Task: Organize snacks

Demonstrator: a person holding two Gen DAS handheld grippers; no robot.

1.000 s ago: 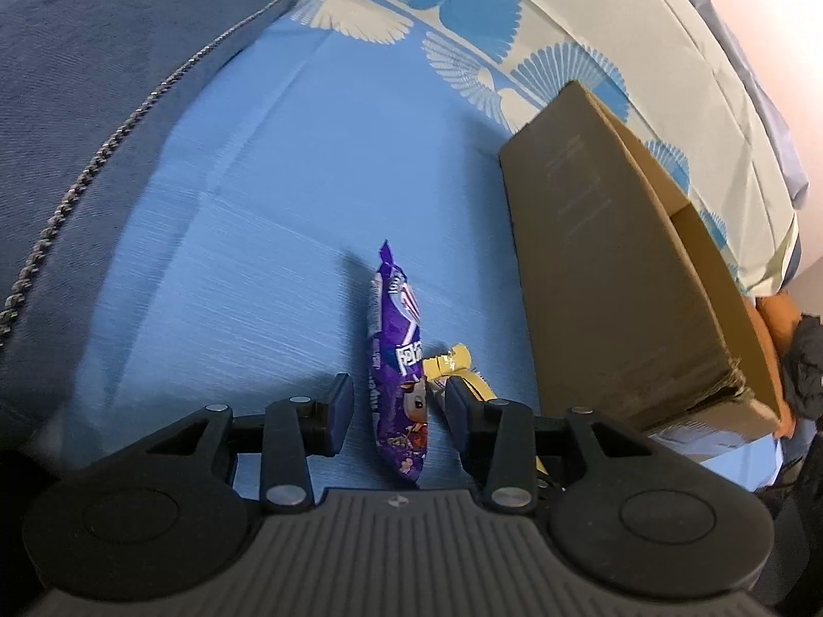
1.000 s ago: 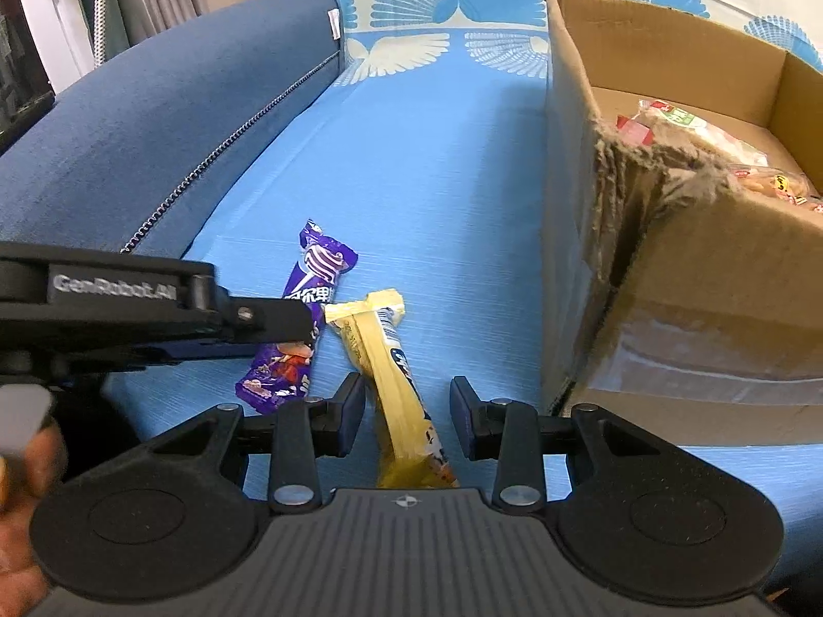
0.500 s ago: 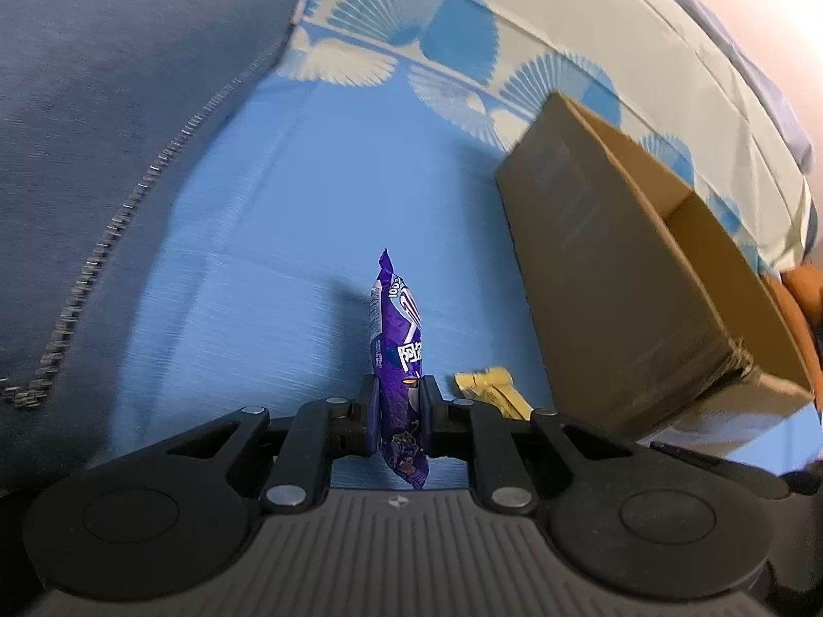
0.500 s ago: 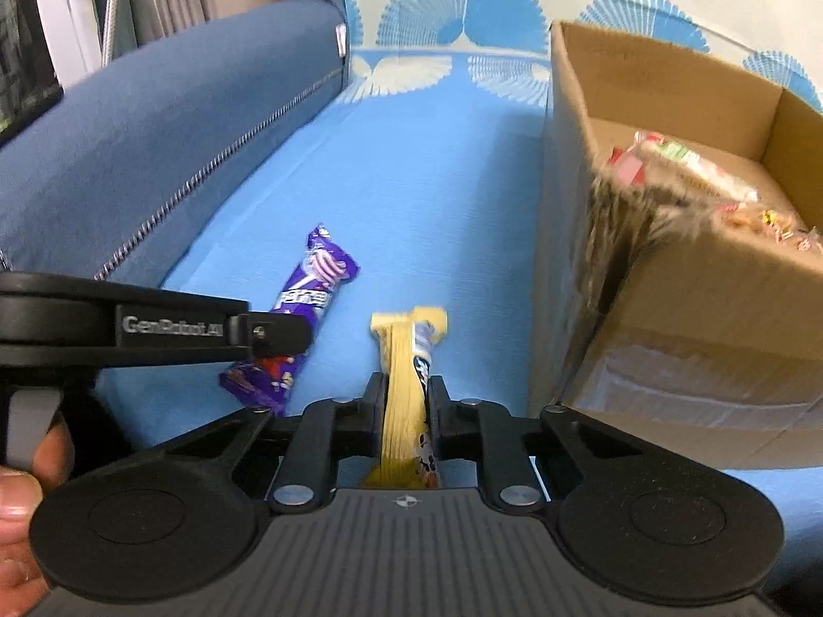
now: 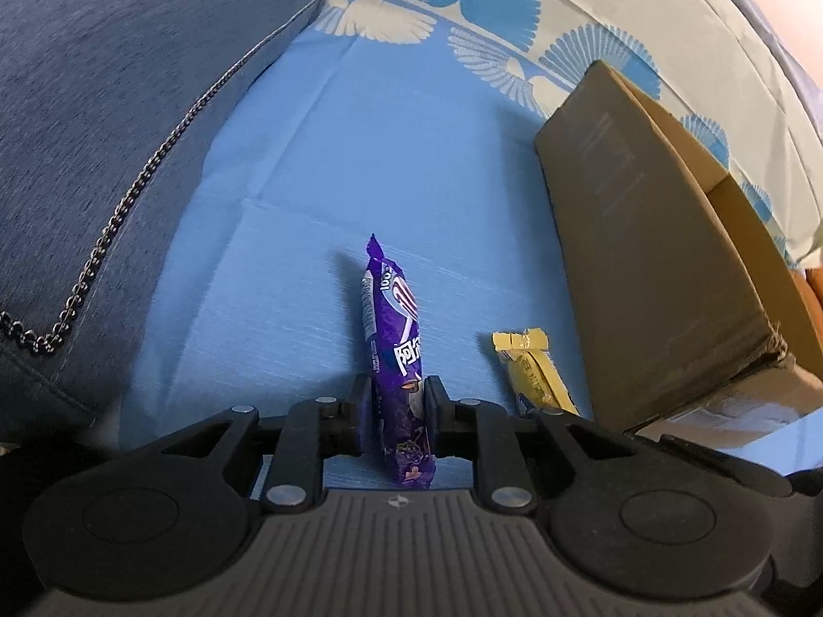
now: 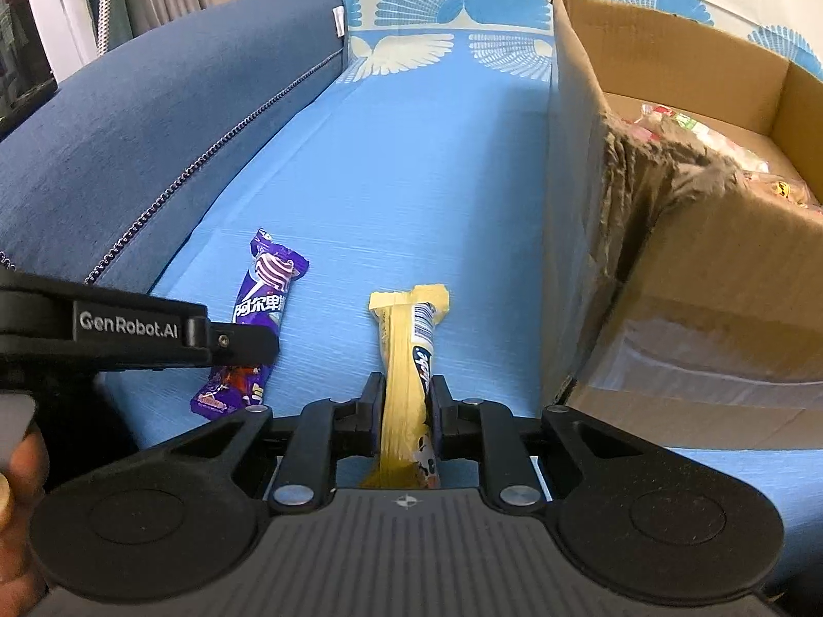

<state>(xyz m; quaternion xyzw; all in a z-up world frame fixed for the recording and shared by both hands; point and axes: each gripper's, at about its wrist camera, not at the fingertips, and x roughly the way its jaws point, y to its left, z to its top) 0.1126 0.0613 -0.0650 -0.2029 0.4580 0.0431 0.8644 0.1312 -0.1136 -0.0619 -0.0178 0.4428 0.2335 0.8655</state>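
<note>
A purple snack packet (image 5: 393, 319) lies on the blue sheet, and my left gripper (image 5: 396, 391) has its pads pressed on the packet's near end; its jaws are opening slightly. Right of it lies a yellow snack bar (image 5: 535, 375). In the right wrist view my right gripper (image 6: 406, 391) is shut on that yellow snack bar (image 6: 409, 329) near its lower end. The purple packet (image 6: 267, 283) shows to the left, partly hidden behind a finger (image 6: 242, 344) of the left gripper.
An open cardboard box (image 6: 668, 308) stands on the right with several snack packs (image 6: 720, 144) inside; its near corner is torn. A dark blue sofa cushion (image 6: 128, 128) rises on the left. A hand (image 6: 20, 473) shows at the lower left edge.
Both grippers stood open around their snacks a second ago; each has since closed onto its snack, the left on the purple packet and the right on the yellow bar.
</note>
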